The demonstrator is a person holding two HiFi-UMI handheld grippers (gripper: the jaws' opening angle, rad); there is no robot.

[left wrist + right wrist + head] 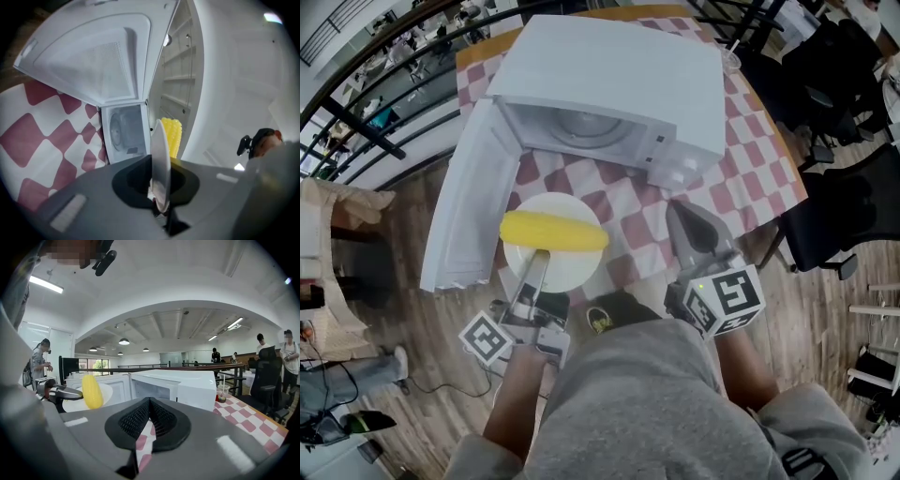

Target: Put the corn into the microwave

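left gripper (538, 255): jaws clamped on the rim of a white plate (574, 272). corn cob (553, 232) lies on the plate just past the fingertips. microwave (609, 84) beyond, door (469, 206) swung open. right gripper (679, 212): jaws together, nothing between.

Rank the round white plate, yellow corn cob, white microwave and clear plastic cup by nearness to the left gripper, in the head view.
1. Round white plate: in the left gripper.
2. Yellow corn cob: on it.
3. White microwave: beyond, door open.
4. Clear plastic cup: farthest, upper right.
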